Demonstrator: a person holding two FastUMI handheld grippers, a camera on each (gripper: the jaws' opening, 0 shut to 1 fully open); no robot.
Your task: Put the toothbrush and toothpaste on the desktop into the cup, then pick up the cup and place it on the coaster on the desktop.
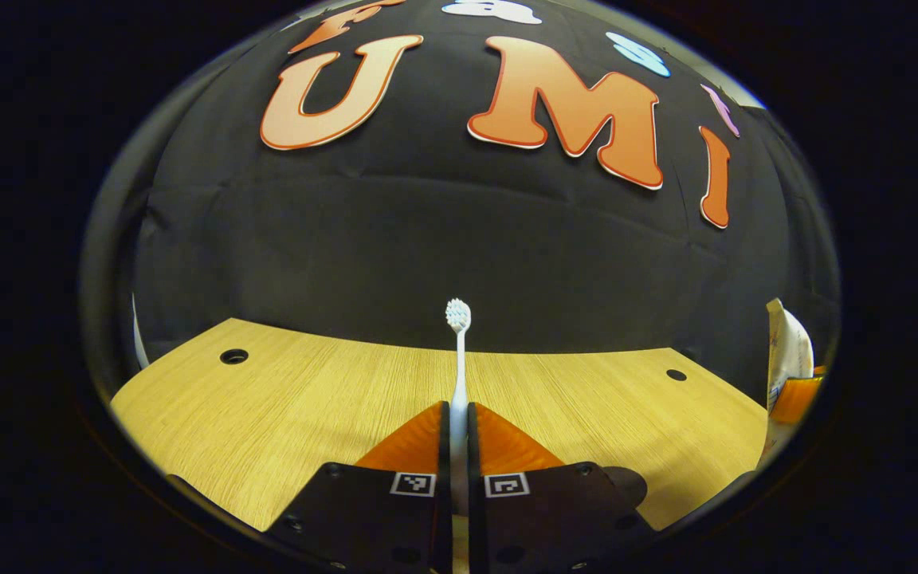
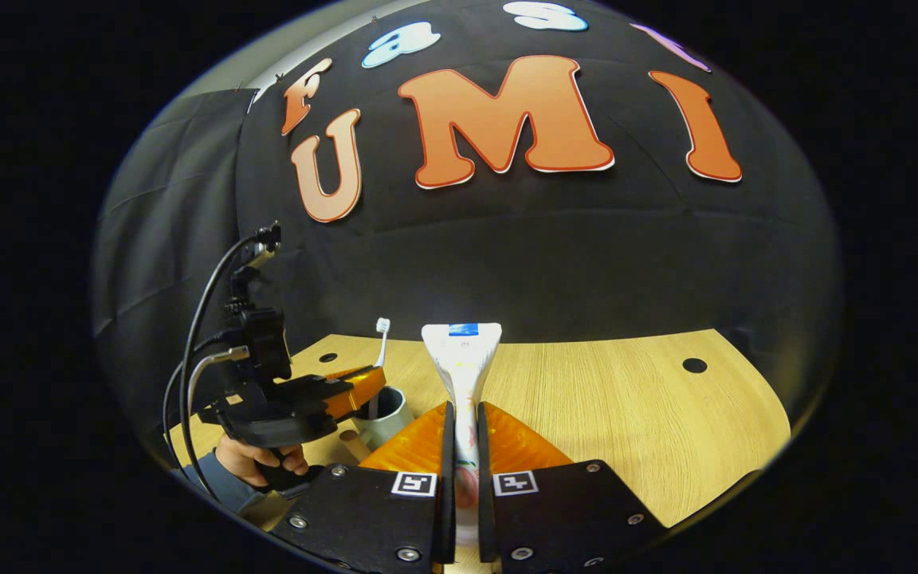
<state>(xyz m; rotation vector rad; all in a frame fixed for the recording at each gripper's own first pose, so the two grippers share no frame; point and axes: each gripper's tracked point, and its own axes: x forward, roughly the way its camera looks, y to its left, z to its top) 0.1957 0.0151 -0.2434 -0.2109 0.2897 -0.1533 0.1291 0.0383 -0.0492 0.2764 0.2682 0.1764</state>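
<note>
My left gripper [image 1: 459, 418] is shut on a white toothbrush [image 1: 459, 359] that stands upright, bristle head at the top. In the right gripper view the left gripper [image 2: 370, 383] hangs over a pale cup [image 2: 391, 418], and the toothbrush [image 2: 382, 339] runs down into the cup's mouth. My right gripper [image 2: 463, 422] is shut on a white toothpaste tube [image 2: 463, 359], held upright with its flat crimped end up, to the right of the cup. In the left gripper view the toothpaste tube [image 1: 786, 351] shows at the far right edge.
The wooden desk [image 1: 268, 399] has round cable holes [image 1: 233, 355] near its back edge. A hand [image 2: 256, 458] holds the left gripper, with cables looping above it. A dark round shape [image 1: 626, 482] lies just right of my left gripper. A tan object [image 2: 351, 442] sits beside the cup.
</note>
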